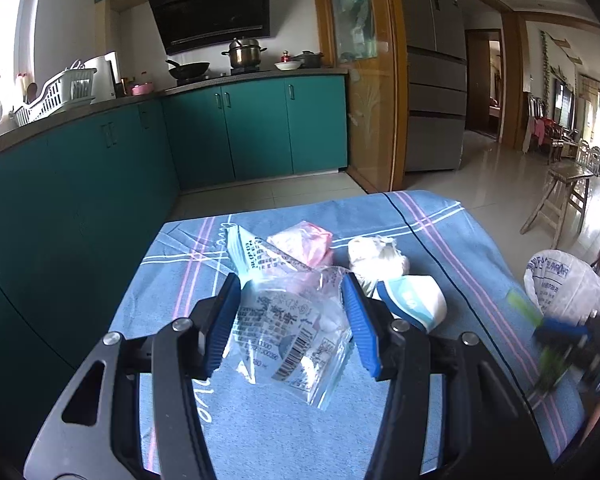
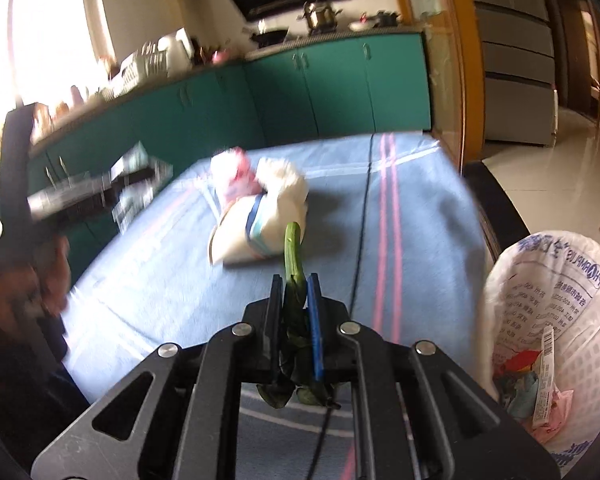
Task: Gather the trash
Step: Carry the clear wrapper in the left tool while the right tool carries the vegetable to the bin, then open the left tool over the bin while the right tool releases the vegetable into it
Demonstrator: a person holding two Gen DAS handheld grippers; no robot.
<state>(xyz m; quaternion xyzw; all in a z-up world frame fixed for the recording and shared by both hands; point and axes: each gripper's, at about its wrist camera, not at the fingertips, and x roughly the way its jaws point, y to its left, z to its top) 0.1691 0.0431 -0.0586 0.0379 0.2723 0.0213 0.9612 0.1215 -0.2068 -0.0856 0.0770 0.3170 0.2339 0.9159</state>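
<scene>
A clear printed plastic bag (image 1: 288, 332) lies on the blue cloth between the open fingers of my left gripper (image 1: 290, 284). Behind it lie a pink wrapper (image 1: 304, 242), a crumpled white tissue (image 1: 376, 258) and a white-and-blue packet (image 1: 414, 302). My right gripper (image 2: 294, 280) is shut on a green vegetable stalk (image 2: 291, 252) and holds it above the cloth; it shows blurred in the left wrist view (image 1: 556, 332). A bin lined with a white printed bag (image 2: 548, 312) stands at the table's right edge, with wrappers inside.
The table is covered with a blue striped cloth (image 1: 440, 224). Teal kitchen cabinets (image 1: 256, 128) run behind and to the left. A wooden stool (image 1: 560, 196) stands on the tiled floor to the right. A black cable (image 2: 360, 240) crosses the cloth.
</scene>
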